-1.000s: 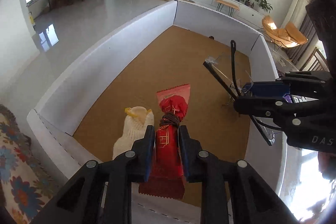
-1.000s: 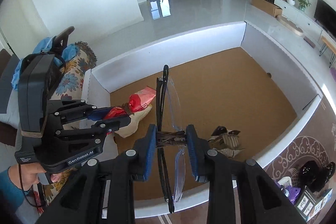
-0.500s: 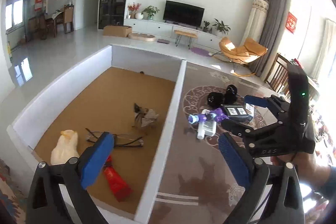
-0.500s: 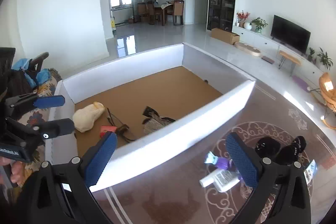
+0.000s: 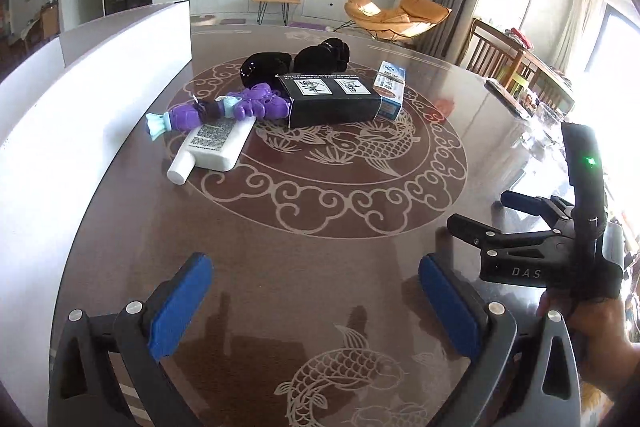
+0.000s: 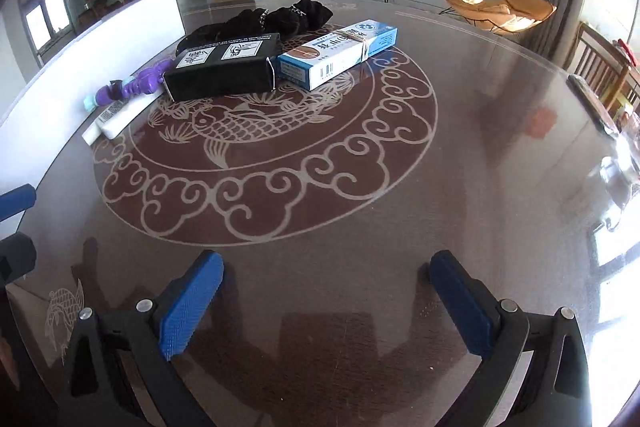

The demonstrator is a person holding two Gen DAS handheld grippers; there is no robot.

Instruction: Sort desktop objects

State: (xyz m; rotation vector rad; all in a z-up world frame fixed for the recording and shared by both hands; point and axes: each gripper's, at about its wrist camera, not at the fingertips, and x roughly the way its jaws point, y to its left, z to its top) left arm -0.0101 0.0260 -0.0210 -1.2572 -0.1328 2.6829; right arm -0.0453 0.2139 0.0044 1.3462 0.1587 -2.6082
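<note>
Glossy patterned table (image 5: pixel 320 287) fills the frame; both released claws, left gripper (image 5: pixel 316 303) and right gripper (image 6: pixel 326 303), sit low, the matte black box (image 6: pixel 224 73) at upper left.

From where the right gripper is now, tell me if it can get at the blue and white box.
Probably yes. The right gripper is open and empty, bare table lies ahead, and the blue and white box has its right side free.
</note>
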